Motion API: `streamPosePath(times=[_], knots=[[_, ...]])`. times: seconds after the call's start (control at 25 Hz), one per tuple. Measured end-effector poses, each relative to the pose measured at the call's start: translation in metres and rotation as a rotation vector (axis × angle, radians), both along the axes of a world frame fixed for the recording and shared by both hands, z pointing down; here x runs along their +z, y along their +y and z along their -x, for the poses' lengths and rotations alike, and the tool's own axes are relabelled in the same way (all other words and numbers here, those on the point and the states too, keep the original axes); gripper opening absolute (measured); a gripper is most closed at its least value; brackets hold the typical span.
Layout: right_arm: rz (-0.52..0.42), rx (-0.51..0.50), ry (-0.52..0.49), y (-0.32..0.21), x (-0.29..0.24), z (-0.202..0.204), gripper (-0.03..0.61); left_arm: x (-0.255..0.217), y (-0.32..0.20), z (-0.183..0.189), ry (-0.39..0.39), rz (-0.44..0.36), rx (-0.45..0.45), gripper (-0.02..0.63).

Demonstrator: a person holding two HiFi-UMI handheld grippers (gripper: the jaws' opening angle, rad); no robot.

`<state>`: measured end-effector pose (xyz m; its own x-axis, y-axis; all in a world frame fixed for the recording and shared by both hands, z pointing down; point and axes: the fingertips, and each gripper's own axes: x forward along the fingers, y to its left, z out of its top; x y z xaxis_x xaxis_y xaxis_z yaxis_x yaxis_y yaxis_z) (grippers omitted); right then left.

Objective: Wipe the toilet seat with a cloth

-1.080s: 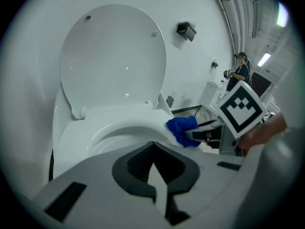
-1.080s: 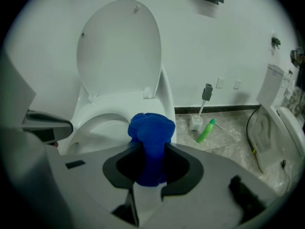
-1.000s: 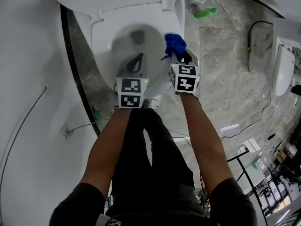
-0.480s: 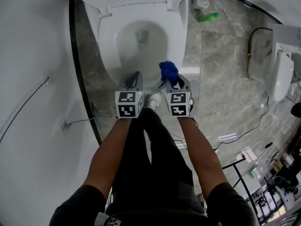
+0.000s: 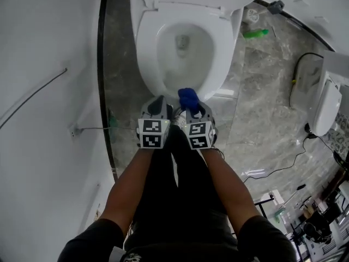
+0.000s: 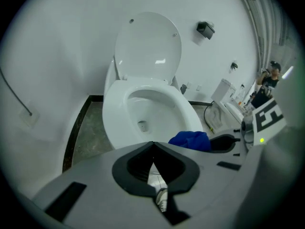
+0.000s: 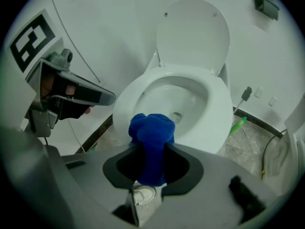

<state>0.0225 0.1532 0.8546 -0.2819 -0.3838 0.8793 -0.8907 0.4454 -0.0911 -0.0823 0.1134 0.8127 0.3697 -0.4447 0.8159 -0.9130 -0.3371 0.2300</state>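
The white toilet seat (image 5: 218,42) lies down over the bowl, its lid (image 6: 150,46) raised against the wall. A bunched blue cloth (image 7: 151,142) sticks up from my right gripper (image 5: 192,107), which is shut on it just short of the seat's front rim. Beside it my left gripper (image 5: 158,107) is shut with nothing between its jaws. In the left gripper view the blue cloth (image 6: 190,140) shows at the right, and the left gripper (image 6: 152,149) points at the bowl. The seat (image 7: 217,113) fills the middle of the right gripper view.
A white wall (image 5: 49,91) runs along the left, edged by a dark strip (image 5: 102,81). A green bottle (image 5: 256,34) lies on the marble floor right of the toilet. A second white fixture (image 5: 322,102) with cables stands at the far right. The person's shoe (image 7: 143,193) shows below the jaws.
Both grippers have drawn back from over the bowl toward the person, with the cloth still in the right one. The toilet now lies farther ahead in the head view.
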Motion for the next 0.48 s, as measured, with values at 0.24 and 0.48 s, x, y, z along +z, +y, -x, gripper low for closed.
streamPosePath(times=[0.24, 0.48], knots=[[-0.022, -0.133, -0.033, -0.012, 0.003, 0.064, 0.098, 0.000, -0.003, 0.045, -0.026, -0.014, -0.077, 0.011], [-0.041, -0.196, -0.069, -0.049, 0.003, 0.118, 0.098, 0.006, -0.028, 0.095, -0.048, -0.029, -0.184, 0.009]])
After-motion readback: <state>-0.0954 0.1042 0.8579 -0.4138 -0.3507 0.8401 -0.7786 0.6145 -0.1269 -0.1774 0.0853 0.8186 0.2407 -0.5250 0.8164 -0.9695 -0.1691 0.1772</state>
